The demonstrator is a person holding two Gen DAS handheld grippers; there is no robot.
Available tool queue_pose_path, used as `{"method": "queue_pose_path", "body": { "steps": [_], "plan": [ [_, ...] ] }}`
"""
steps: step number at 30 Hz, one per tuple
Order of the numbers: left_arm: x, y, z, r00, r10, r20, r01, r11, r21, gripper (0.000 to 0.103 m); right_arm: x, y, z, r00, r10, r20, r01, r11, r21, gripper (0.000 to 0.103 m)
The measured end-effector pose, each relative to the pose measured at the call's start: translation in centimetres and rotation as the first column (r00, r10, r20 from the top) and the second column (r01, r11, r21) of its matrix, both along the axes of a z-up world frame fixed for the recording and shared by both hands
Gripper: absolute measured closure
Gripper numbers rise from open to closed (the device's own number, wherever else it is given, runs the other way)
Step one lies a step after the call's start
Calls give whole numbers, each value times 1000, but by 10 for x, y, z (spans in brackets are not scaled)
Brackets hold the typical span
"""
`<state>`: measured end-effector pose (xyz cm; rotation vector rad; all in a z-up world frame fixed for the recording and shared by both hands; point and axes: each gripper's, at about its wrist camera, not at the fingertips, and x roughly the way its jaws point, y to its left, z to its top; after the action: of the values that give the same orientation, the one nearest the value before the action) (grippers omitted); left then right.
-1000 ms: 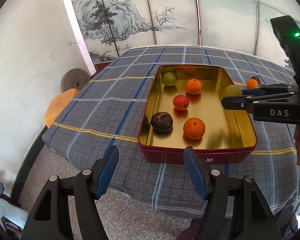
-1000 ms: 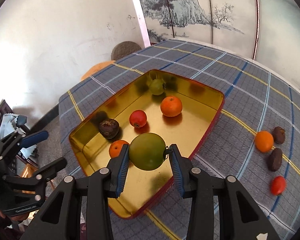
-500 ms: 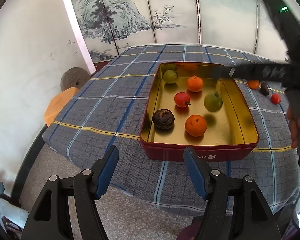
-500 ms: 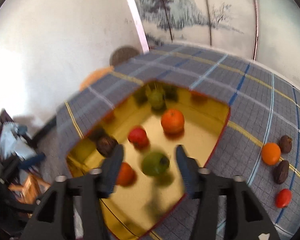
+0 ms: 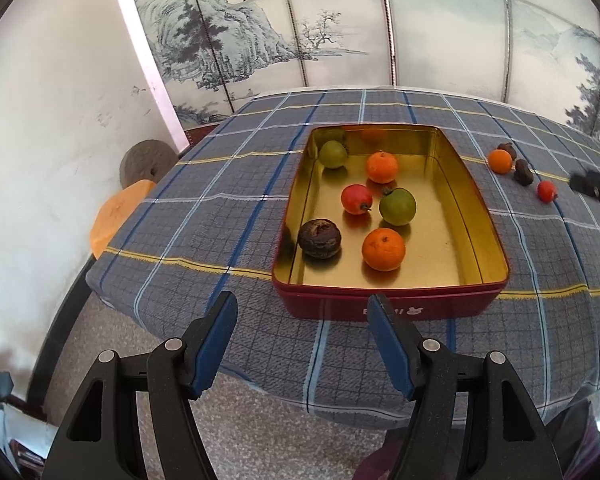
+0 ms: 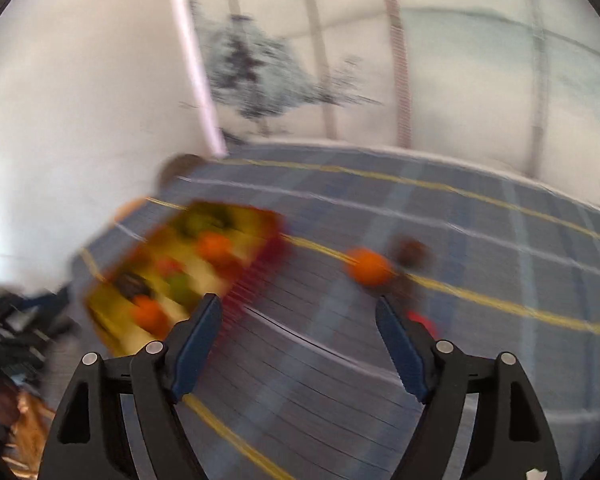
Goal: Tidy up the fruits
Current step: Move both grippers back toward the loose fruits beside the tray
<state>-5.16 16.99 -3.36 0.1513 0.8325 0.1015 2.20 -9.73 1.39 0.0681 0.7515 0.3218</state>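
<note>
Running lengthwise away from left claw (image 5: 300,312), red tin (image 5: 392,307), claws agape.

We see a checked tablecloth (image 5: 220,208) with a painted landscape screen (image 5: 340,28) at twelve o'clock, and a round grey stone (image 5: 144,162) beside an orange stool (image 5: 116,214) at nine o'clock.

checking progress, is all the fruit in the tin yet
No, a small orange, two dark fruits and a small red one lie on the cloth right of the tin.
</note>
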Motion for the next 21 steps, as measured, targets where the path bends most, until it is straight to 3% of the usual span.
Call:
{"method": "queue_pose_path", "body": {
  "steps": [5, 8, 11, 17, 21],
  "plan": [
    [-1, -15, 4, 1000, -29, 1, 29, 999, 20, 35, -12, -85, -31, 976, -198, -90, 191, 978, -86, 26],
    [-1, -27, 9, 998, -65, -1, 65, 998, 27, 35, -15, -124, -43, 946, -300, -122, 283, 949, -139, 24],
    [1, -43, 14, 994, -108, -12, 108, 994, 15, 35, -14, -156, -55, 908, -391, -148, 361, 913, -192, 16],
    [16, -80, 33, 973, -228, -29, 226, 971, -73, 35, -1, -203, -79, 848, -478, -229, 429, 873, -232, 3],
    [44, -109, 39, 947, -312, -78, 292, 936, -198, 34, 6, -211, -82, 850, -475, -228, 426, 874, -234, 0]
  ]
}}
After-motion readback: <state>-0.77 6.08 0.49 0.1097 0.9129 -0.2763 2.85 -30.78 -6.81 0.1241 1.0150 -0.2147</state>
